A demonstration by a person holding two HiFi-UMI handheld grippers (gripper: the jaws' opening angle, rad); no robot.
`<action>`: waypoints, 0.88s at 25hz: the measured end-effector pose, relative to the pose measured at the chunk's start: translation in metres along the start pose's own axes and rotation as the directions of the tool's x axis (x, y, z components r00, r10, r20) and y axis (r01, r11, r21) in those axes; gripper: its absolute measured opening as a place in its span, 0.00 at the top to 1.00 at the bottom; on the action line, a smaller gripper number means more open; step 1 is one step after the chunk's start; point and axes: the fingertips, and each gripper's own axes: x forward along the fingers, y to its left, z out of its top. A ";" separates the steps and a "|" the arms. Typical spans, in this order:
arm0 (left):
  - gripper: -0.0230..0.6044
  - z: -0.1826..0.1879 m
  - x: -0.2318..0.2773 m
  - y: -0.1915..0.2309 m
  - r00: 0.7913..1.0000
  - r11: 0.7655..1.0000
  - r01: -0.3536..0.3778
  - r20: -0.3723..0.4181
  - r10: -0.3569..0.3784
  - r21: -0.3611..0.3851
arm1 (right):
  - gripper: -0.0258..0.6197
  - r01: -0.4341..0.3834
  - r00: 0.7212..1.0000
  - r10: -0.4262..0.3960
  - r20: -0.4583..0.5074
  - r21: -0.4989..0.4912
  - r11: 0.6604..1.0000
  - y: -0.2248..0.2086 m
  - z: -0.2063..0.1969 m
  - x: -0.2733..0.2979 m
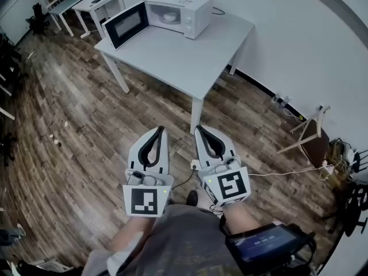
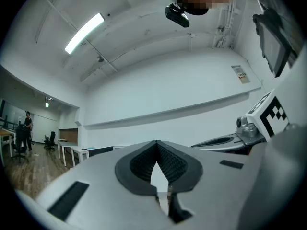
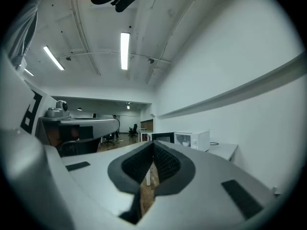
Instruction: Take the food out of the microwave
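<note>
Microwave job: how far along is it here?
Done: the microwave door stands open, a white bowl showing inside. In hand: nothing; the left hand-held gripper and the right hand-held gripper are shut, empty, short of the table. Left: reach in, take the bowl out.

I'm making out only a pale speck of food [image 1: 170, 17] inside the microwave [image 1: 192, 10], too small to identify, the screen device [image 1: 270, 247] at my waist running off the bottom edge, far desks [image 1: 86, 4] getting clipped at the top

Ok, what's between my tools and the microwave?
Head view: a stretch of wood floor, then the bare near part of the white table, lies between the left tool, the right tool and the open microwave.
</note>
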 end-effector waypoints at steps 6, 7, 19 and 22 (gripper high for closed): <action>0.95 -0.004 0.000 -0.004 0.999 0.999 -0.032 -0.017 0.032 -0.001 | 0.91 -0.043 0.999 0.044 -0.012 0.042 0.998 -0.008 -0.009 0.004; 0.95 -0.005 -0.001 -0.002 0.999 0.999 -0.035 -0.023 0.035 0.003 | 0.90 -0.046 0.999 0.047 -0.019 0.048 0.998 -0.008 -0.012 0.007; 0.95 -0.049 0.013 0.049 0.991 0.994 -0.099 -0.090 0.095 -0.039 | 0.90 -0.112 0.990 0.115 -0.085 0.038 0.993 0.007 -0.042 0.069; 0.95 -0.057 0.031 0.075 0.992 0.993 -0.106 -0.081 0.102 -0.054 | 0.90 -0.102 0.990 0.103 -0.092 0.016 0.995 0.004 -0.044 0.099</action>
